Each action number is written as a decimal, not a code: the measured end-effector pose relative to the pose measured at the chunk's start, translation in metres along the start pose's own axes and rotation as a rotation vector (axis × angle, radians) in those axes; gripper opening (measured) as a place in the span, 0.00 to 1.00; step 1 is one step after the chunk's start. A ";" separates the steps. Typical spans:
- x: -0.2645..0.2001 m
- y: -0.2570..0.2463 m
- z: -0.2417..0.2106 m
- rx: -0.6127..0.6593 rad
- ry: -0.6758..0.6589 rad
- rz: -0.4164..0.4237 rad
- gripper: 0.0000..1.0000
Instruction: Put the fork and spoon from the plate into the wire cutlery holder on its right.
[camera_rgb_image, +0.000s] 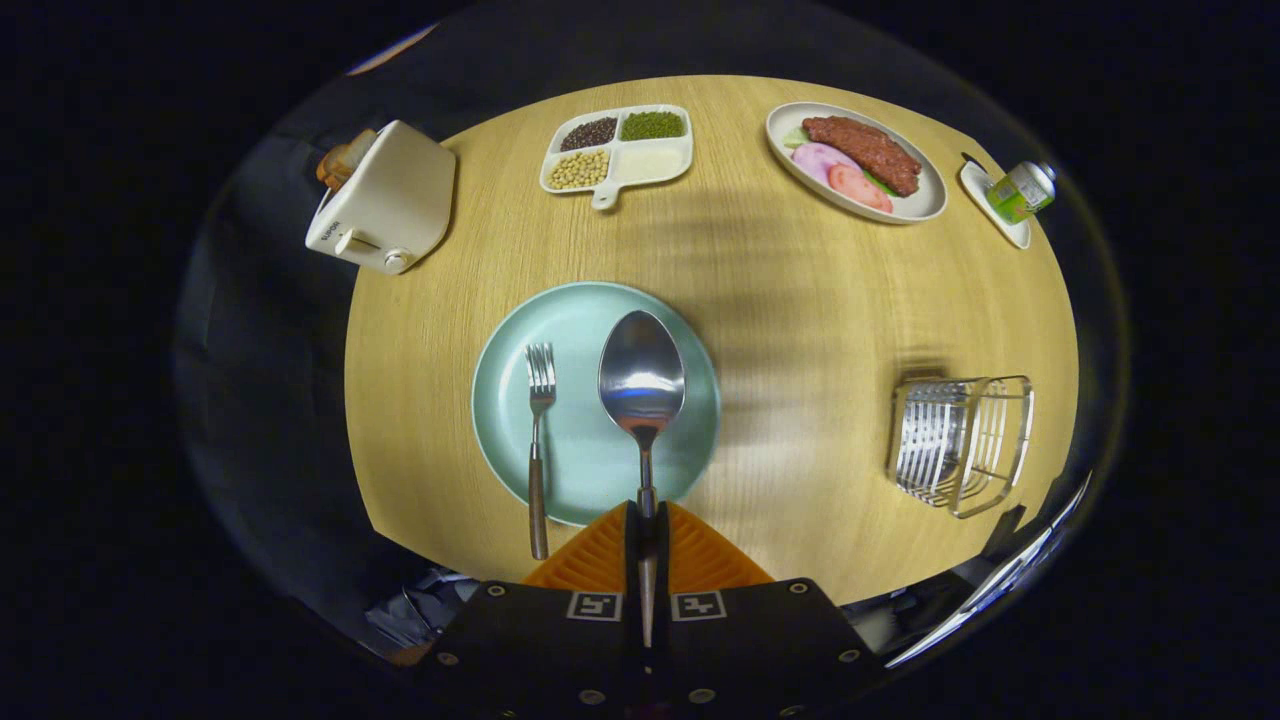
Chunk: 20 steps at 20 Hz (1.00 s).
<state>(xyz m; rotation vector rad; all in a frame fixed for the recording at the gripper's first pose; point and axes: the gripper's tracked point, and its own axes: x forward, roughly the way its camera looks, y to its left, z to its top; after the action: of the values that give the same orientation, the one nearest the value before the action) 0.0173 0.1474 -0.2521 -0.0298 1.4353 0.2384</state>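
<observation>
Gripper view: gripper (647, 525) pinched spoon (642, 385) handle over plate (596, 400) near table's front edge. Risked slipping, tilting, before reaching holder (958, 442) by right edge.

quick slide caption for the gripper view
Jaws shut on the spoon handle above the teal plate, fork alongside, wire cutlery holder waiting to the right.

fork (539, 440) left of spoon (642, 385) on plate (500, 400) | holder (960, 445) right

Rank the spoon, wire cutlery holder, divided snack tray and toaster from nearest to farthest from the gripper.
1. Spoon: handle clamped between the gripper's fingers.
2. Wire cutlery holder: right of the teal plate.
3. Divided snack tray and toaster: both far across the table, too close to call.
</observation>
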 end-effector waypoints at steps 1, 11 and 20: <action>-0.011 -0.015 -0.004 -0.001 0.009 -0.009 0.03; -0.055 -0.185 -0.040 0.039 0.174 -0.211 0.03; -0.036 -0.199 -0.041 -0.012 0.366 -0.202 0.04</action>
<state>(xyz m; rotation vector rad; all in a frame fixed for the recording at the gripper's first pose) 0.0090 -0.0585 -0.2473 -0.2375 1.7811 0.0765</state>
